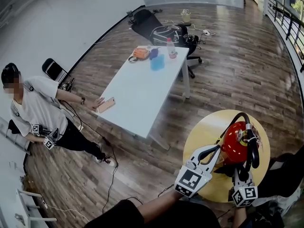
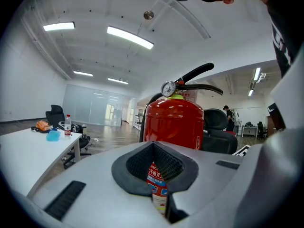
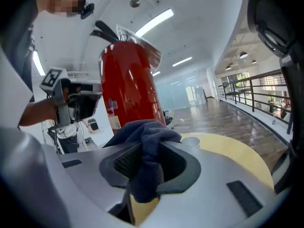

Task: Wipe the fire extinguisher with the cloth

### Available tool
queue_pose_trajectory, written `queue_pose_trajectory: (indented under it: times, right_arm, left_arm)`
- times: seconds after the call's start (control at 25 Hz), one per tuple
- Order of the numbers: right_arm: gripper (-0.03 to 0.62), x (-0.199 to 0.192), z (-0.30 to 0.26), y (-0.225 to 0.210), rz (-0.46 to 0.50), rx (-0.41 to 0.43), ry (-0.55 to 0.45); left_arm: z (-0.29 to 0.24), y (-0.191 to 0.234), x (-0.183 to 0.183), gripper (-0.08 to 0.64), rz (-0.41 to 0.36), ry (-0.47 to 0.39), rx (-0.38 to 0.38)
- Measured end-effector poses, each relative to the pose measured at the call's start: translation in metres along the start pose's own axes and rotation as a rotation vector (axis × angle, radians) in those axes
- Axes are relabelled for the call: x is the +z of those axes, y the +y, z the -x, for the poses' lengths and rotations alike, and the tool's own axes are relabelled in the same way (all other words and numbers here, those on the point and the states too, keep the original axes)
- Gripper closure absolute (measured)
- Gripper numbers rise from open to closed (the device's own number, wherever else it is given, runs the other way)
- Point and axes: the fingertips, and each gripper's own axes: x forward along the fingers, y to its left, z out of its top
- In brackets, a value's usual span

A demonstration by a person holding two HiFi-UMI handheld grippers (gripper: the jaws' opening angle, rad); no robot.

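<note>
The red fire extinguisher [image 1: 236, 144] stands upright on a round yellow table [image 1: 204, 132], its black handle and hose on top. In the left gripper view the extinguisher [image 2: 173, 122] fills the middle just beyond my left gripper [image 2: 159, 184], whose jaws are shut with nothing between them. In the head view the left gripper [image 1: 214, 150] sits just left of the cylinder. My right gripper [image 3: 142, 175] is shut on a dark blue cloth [image 3: 147, 146], a short way from the extinguisher [image 3: 128, 89]. In the head view the right gripper [image 1: 239, 174] is below the cylinder.
A long white table [image 1: 142, 89] carries a bottle [image 1: 171, 48], an orange item and a phone. A person [image 1: 38, 108] crouches at its left side. A black office chair [image 1: 161, 30] stands behind it. A railing [image 1: 287, 18] runs along the right.
</note>
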Motion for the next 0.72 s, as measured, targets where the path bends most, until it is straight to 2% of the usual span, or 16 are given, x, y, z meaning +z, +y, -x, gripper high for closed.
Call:
queue_pose_trajectory:
  times: [0.08,0.12,0.16,0.28,0.36,0.4,0.48,0.72]
  right_arm:
    - [0.485,0.001,0.000,0.004,0.028,-0.009,0.031]
    - [0.485,0.014,0.004,0.009,0.042,0.005,0.001]
    - [0.485,0.035,0.012,0.018,0.050,0.034,-0.065]
    - [0.485,0.128,0.045,0.046,0.074,0.139,-0.365]
    - [0.485,0.165,0.056,0.055,0.125,0.160,-0.466]
    - [0.485,0.167,0.056,0.055,0.143,0.157,-0.471]
    - [0.485,0.149,0.049,0.048,0.144,0.137,-0.422]
    - [0.485,0.038,0.013,0.019,0.052,0.048,-0.145]
  left_arm:
    - [0.000,0.000,0.000,0.537,0.003,0.003,-0.001]
    - [0.000,0.000,-0.001,0.537,0.006,0.003,0.000]
    - [0.000,0.000,-0.001,0.537,0.007,0.003,0.001]
    - [-0.001,0.000,-0.001,0.537,0.004,0.001,-0.004]
    - [-0.001,0.000,-0.002,0.537,0.004,-0.001,-0.005]
    - [-0.001,0.000,-0.002,0.537,0.005,-0.001,-0.005]
    - [0.001,-0.001,-0.001,0.537,0.006,0.000,-0.008]
    - [0.001,-0.003,-0.001,0.537,0.001,0.004,-0.019]
